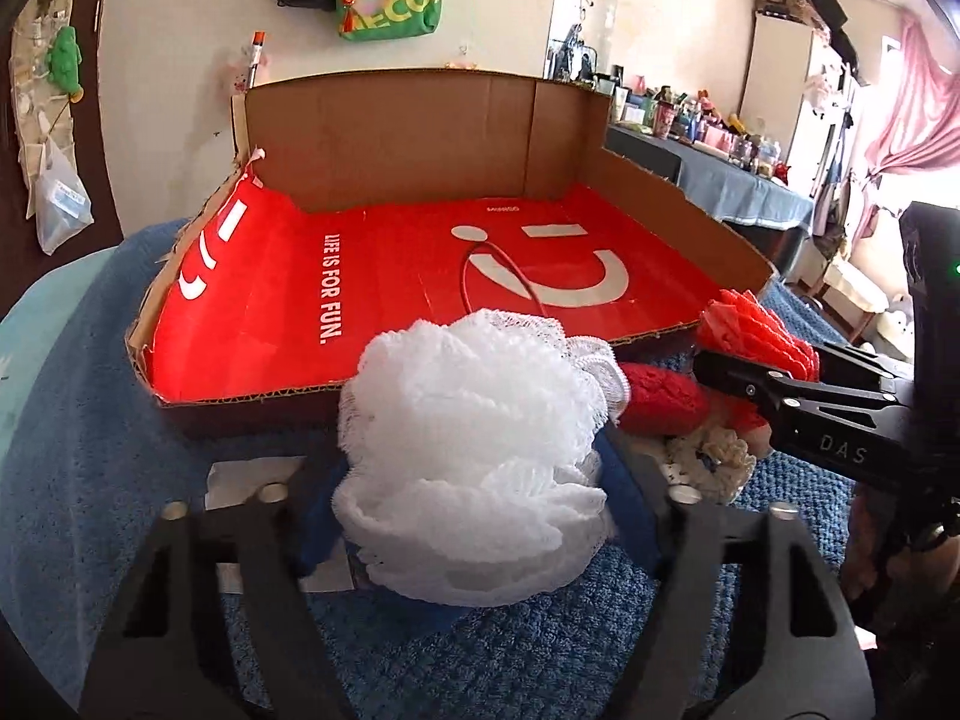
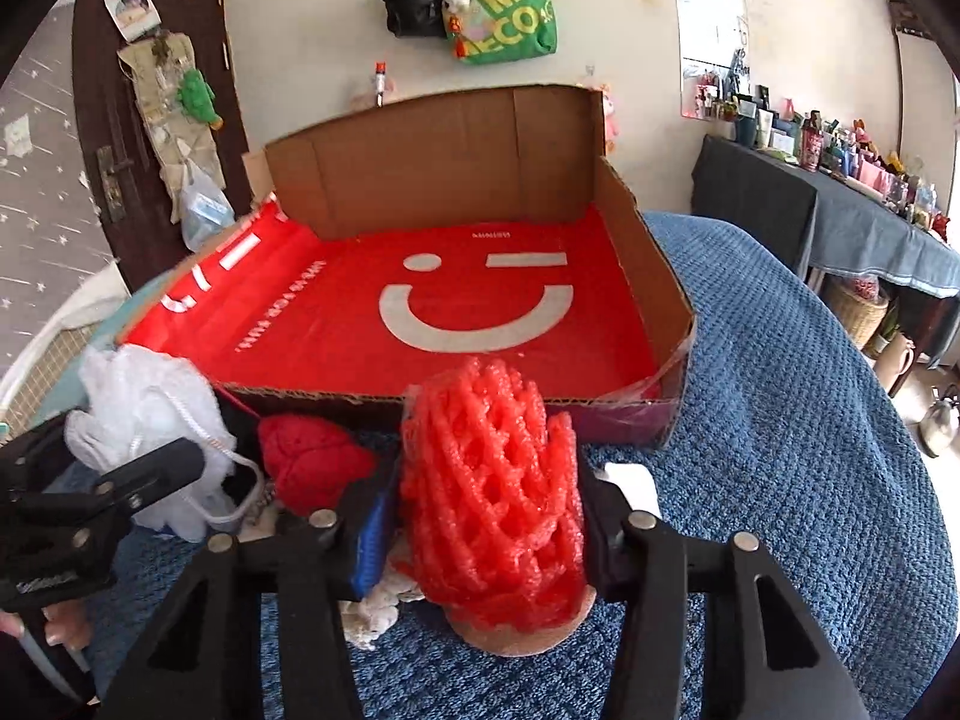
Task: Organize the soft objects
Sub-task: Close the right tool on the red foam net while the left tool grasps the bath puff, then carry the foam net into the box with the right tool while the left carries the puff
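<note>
My left gripper (image 1: 474, 498) is shut on a white mesh bath pouf (image 1: 474, 456), held just in front of the cardboard box (image 1: 420, 120). My right gripper (image 2: 489, 510) is shut on a red foam net sleeve (image 2: 492, 492) with a tan object at its bottom (image 2: 522, 636). The box has a red smiley-face lining (image 2: 480, 312) and nothing inside. A red knitted item (image 2: 312, 468) and a cream crocheted item (image 1: 714, 456) lie on the blue blanket between the grippers. The right gripper also shows in the left wrist view (image 1: 720, 372); the left gripper shows in the right wrist view (image 2: 168, 462).
The box sits on a blue textured blanket (image 2: 780, 420). Bags hang on the wall behind (image 2: 498, 12). A dark door (image 2: 150, 120) stands at left. A cluttered table (image 2: 840, 192) and a wicker basket (image 2: 858, 306) stand at right.
</note>
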`<act>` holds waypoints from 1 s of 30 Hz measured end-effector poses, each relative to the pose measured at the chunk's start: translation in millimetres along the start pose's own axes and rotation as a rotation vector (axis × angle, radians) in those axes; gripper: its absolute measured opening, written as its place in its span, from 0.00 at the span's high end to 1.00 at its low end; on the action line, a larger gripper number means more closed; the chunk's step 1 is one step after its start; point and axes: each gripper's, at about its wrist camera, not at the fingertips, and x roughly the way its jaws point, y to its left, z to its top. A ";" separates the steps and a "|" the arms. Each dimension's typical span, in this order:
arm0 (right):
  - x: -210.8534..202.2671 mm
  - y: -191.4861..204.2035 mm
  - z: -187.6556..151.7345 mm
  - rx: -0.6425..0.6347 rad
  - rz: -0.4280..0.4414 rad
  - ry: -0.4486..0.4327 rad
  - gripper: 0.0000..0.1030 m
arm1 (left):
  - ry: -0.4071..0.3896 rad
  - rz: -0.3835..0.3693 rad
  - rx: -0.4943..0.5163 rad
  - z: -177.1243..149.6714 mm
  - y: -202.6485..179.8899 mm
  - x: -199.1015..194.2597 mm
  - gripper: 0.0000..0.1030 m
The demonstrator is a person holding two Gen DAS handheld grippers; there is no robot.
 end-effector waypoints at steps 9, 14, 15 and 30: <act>-24.5 1.5 9.3 -0.002 0.011 -0.075 0.50 | -0.055 -0.019 -0.001 8.7 0.1 -20.7 0.44; -24.3 2.3 10.1 -0.004 0.010 -0.074 0.50 | -0.066 -0.018 0.013 10.2 -2.4 -25.5 0.44; -24.4 2.2 9.7 -0.003 0.012 -0.073 0.50 | -0.066 -0.018 0.014 10.3 -3.0 -25.7 0.44; -39.6 13.1 29.2 -0.063 0.019 -0.140 0.50 | -0.140 -0.059 0.023 38.3 1.8 -48.6 0.44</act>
